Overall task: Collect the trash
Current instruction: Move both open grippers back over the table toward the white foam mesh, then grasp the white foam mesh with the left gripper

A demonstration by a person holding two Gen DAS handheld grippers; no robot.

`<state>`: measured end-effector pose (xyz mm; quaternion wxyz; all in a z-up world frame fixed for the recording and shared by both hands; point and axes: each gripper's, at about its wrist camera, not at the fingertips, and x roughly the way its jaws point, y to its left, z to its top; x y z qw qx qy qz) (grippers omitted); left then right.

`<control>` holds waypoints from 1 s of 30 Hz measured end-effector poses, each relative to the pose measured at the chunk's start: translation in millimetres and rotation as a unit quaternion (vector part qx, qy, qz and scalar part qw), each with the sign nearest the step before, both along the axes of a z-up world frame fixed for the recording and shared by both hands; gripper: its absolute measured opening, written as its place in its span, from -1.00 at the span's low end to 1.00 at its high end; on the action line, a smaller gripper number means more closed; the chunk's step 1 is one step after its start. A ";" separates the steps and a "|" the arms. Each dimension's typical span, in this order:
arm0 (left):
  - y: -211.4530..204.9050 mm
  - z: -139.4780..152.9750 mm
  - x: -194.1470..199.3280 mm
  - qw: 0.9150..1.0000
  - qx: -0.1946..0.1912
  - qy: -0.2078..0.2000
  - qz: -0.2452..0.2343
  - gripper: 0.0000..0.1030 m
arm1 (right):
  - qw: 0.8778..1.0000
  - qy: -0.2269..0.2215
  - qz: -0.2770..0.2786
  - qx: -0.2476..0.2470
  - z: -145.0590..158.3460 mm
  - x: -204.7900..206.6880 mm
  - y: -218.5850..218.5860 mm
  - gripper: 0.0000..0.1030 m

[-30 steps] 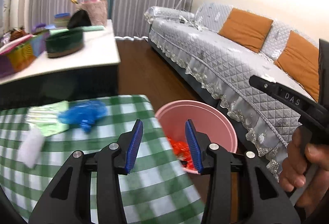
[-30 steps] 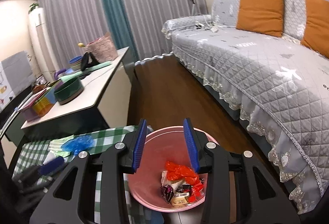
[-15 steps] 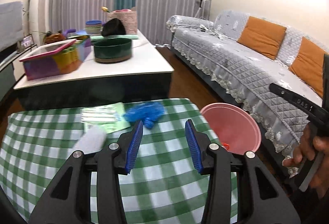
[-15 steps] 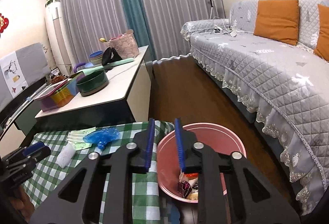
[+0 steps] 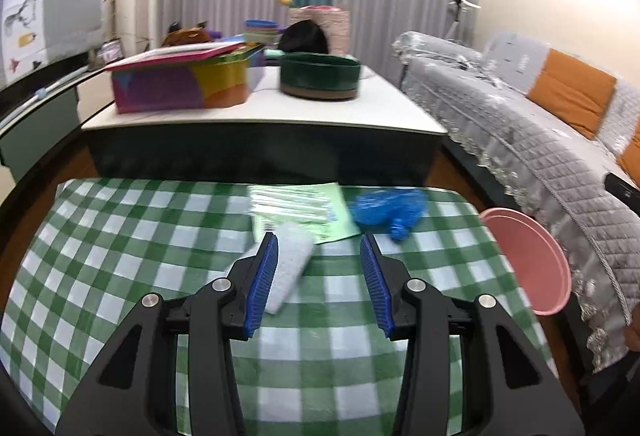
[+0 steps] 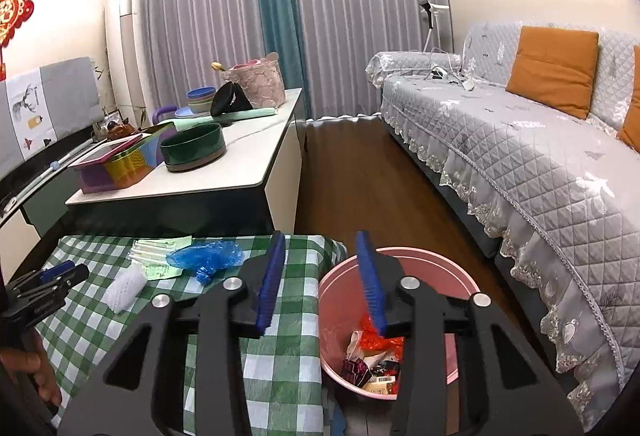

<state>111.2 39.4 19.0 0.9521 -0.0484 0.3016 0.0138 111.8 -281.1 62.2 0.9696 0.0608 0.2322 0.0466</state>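
Directly ahead, your left gripper (image 5: 322, 278) gapes wide and empty above the checked tablecloth (image 5: 120, 260); a white wad (image 5: 290, 268) lies touching its left finger. Your right gripper (image 6: 322, 284), open and empty, hangs by the pink bin (image 6: 460, 284).

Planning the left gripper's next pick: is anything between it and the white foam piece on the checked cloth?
Nothing visible. The left gripper is open, and the white foam piece lies just ahead on the green checked tablecloth, near the left finger, partly over the green paper packet.
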 end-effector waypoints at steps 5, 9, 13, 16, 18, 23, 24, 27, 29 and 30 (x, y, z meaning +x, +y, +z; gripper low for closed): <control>15.5 -16.0 17.1 0.999 0.001 0.026 0.022 0.03 | 1.000 0.005 0.009 -0.004 -4.4 6.7 10.6 -0.20; 22.0 -39.0 30.5 0.997 -0.010 0.066 0.032 0.06 | 1.000 0.015 0.023 -0.005 -10.8 15.1 18.0 -0.13; 20.8 -57.6 41.7 0.995 -0.005 0.099 0.031 0.08 | 0.999 0.025 0.029 0.001 -17.1 22.9 21.6 -0.12; 21.0 -64.1 46.7 0.993 -0.007 0.109 0.035 0.08 | 0.999 0.030 0.031 0.001 -20.1 26.7 26.3 -0.12; 19.0 -69.7 52.0 0.992 0.005 0.122 0.038 -0.12 | 0.999 0.035 0.035 0.000 -23.0 29.7 29.6 -0.12; 20.0 -75.4 56.0 0.991 -0.008 0.128 0.042 -0.73 | 0.998 0.046 0.040 0.000 -29.9 36.8 36.6 -0.12; 18.4 -74.8 56.2 0.991 -0.007 0.126 0.040 -0.74 | 0.998 0.048 0.041 0.000 -31.4 38.4 38.5 -0.12; 14.9 -71.7 55.4 0.993 -0.007 0.115 0.038 -0.77 | 0.998 0.054 0.045 -0.002 -36.1 43.4 45.6 -0.12; 14.8 -68.4 53.9 0.993 -0.010 0.105 0.043 -0.78 | 0.997 0.058 0.049 -0.004 -39.7 45.9 51.3 -0.12; 14.5 -66.2 52.9 0.994 -0.012 0.100 0.044 -0.78 | 0.997 0.059 0.050 -0.006 -41.1 47.2 54.0 -0.12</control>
